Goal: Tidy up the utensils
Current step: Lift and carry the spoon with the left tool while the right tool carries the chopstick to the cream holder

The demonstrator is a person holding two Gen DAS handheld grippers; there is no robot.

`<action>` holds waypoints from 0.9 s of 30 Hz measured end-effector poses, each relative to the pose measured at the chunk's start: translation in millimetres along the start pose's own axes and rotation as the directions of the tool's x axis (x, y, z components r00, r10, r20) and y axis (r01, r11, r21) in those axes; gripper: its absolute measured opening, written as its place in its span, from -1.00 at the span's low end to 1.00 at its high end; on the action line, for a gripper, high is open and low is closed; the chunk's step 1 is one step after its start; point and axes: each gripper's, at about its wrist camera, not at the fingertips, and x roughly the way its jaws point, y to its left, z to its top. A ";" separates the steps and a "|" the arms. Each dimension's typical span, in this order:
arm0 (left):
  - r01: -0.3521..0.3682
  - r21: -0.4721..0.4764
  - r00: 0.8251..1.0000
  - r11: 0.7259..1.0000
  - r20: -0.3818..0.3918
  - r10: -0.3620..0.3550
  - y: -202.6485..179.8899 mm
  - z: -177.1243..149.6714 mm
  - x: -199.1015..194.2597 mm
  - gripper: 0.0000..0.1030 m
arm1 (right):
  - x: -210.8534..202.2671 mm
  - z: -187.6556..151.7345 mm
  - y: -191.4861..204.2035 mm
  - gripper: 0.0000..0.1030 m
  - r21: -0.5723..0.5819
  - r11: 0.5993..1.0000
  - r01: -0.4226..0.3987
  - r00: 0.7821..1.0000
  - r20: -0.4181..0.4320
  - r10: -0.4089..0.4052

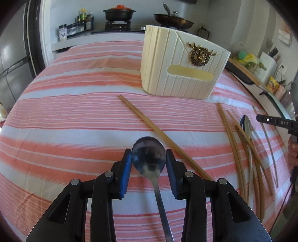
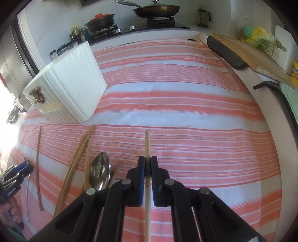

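Observation:
My left gripper (image 1: 148, 158) is shut on the bowl of a metal spoon (image 1: 148, 154), held above the striped cloth. My right gripper (image 2: 147, 163) is shut on a wooden chopstick (image 2: 147, 141) that points forward. A cream ribbed utensil holder (image 1: 182, 67) with a gold wreath badge stands upright at the back; it also shows in the right wrist view (image 2: 74, 82). One chopstick (image 1: 160, 134) lies diagonally ahead of the left gripper. Several chopsticks (image 2: 74, 163) and a second spoon (image 2: 99, 167) lie loose left of the right gripper.
A pink-and-white striped cloth (image 2: 186, 111) covers the table. A stove with a black pot (image 1: 119, 13) and a frying pan (image 2: 158, 9) is behind. A cutting board (image 2: 251, 54) and a dark tray (image 2: 227, 52) lie at the right edge.

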 end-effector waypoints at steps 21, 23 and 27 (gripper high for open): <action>0.112 0.036 0.960 0.993 0.253 -0.118 -0.8 24.0 -138.2 -0.30 | -168.0 -21.2 67.0 -0.88 -0.143 0.985 -0.099 0.955 0.263 0.135; 0.126 0.037 0.955 0.991 0.264 -0.131 -1.3 27.1 -146.1 -0.30 | -177.3 -21.2 72.9 -0.88 -0.151 0.984 -0.096 0.949 0.285 0.136; 0.151 0.041 0.949 0.988 0.273 -0.156 0.5 41.4 -156.7 -0.30 | -189.0 -13.7 80.6 -0.88 -0.161 0.983 -0.086 0.936 0.324 0.135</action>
